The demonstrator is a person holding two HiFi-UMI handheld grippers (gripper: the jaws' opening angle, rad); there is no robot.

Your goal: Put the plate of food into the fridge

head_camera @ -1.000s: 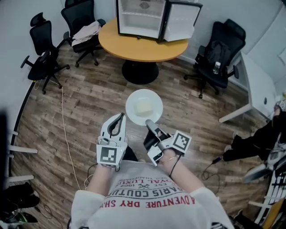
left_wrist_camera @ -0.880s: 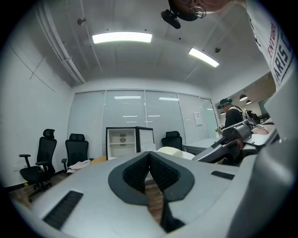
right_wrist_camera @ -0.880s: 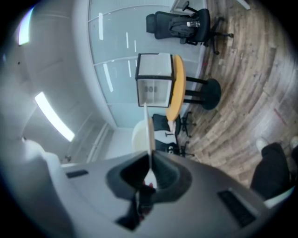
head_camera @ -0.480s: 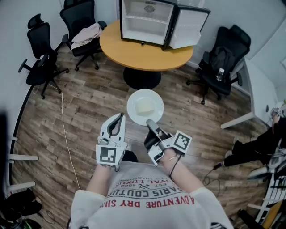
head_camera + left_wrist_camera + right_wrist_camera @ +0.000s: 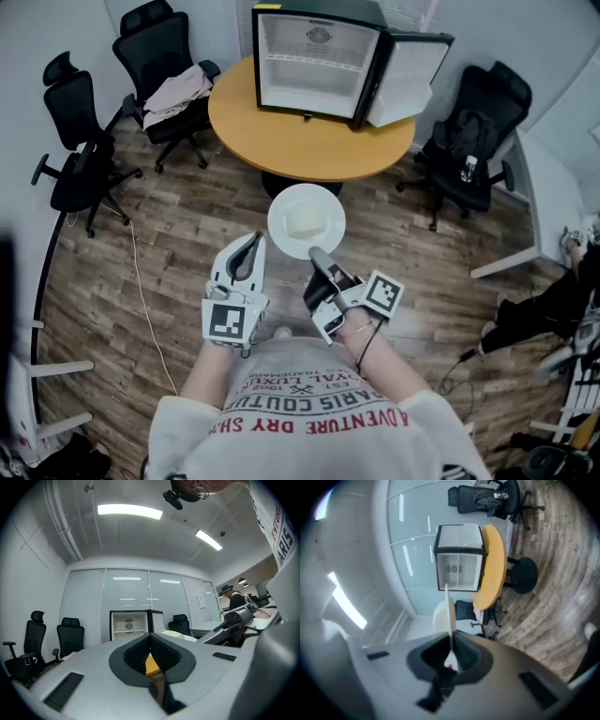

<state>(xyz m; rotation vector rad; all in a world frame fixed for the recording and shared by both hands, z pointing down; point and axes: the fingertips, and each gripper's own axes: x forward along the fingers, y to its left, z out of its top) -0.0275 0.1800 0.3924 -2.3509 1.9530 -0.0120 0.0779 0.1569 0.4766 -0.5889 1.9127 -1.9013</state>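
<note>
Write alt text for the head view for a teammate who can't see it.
The right gripper holds a white plate with a pale block of food by its rim, over a wood floor. The left gripper is shut and empty beside it. Ahead, a small fridge stands open on a round orange table, black office chairs around it.

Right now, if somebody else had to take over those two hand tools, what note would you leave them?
Right tool: shut on the near rim of the white plate, held in the air roughly level. A pale block of food lies on it.
Left tool: shut, nothing in it, beside the plate.
Fridge: on the round table ahead, with its door open.
Done: plate picked up, fridge opened.
Left: reach the table, slide the plate onto a shelf, let go, and probably close the door.
</note>
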